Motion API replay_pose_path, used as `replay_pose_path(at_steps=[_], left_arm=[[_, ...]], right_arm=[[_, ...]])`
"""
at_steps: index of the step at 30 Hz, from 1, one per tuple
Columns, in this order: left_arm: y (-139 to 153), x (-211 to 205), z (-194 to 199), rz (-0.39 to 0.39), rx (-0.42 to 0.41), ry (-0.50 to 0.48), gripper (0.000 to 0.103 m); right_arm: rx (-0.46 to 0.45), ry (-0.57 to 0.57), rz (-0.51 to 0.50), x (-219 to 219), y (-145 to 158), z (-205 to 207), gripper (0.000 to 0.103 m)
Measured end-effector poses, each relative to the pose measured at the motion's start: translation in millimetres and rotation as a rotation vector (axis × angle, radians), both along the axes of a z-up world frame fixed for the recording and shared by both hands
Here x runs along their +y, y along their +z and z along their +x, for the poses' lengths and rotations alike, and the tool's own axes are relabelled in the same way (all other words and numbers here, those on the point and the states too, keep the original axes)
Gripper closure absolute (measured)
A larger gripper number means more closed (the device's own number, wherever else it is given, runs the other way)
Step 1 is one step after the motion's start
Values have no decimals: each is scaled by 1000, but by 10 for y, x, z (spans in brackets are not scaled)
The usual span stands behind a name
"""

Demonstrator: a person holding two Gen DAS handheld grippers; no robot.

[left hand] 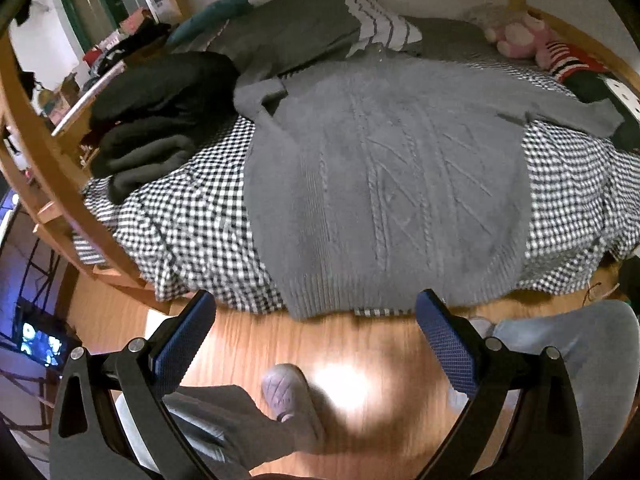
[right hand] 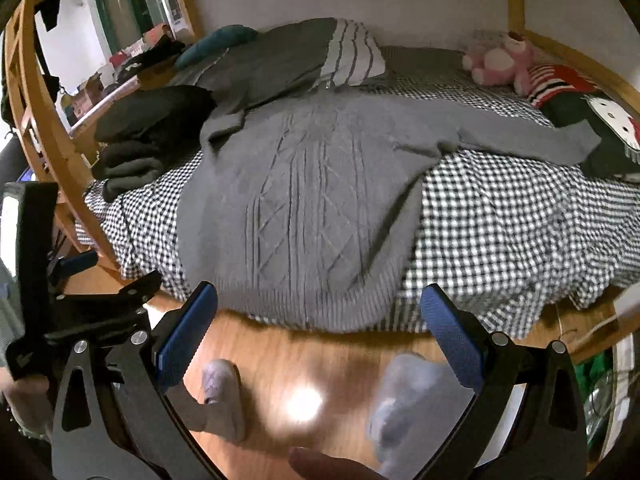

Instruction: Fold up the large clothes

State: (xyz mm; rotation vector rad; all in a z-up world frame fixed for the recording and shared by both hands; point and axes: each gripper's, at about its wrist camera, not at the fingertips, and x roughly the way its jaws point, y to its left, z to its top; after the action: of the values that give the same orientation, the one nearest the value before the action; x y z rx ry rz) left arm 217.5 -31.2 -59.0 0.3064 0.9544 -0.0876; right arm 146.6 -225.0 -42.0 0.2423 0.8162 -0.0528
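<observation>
showing left hand-held gripper (right hand: pixel 76 260) only rightward, sweater (right hand: pixel 304 196)

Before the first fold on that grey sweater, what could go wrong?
1. The grey sweater's hem hangs over the bed edge; a pull toward the floor could likely drag it off the checked sheet.
2. Its left sleeve lies bunched against the dark folded pile; lifting it might snag that pile.
3. Both tongs, left and right, are open above the floor, holding nothing.
</observation>
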Motion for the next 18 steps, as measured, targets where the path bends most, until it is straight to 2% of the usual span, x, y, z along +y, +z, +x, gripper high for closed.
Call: replay_pose_path(at_steps=[5,9,14,18], left_arm=[[-136,17,619,-8,20,30,5],[-219,97,1077,-63,41,65,5],[-329,253,1608,-123,90,113,5],[-287,278,2020,-157,64,108,5]], right_arm=[[16,11,42,-8,-106,561,3],[22,37,58,20,-146,996,3],[3,54,82,36,-156,1344,3],[2,58,117,19,-162,1589,3]])
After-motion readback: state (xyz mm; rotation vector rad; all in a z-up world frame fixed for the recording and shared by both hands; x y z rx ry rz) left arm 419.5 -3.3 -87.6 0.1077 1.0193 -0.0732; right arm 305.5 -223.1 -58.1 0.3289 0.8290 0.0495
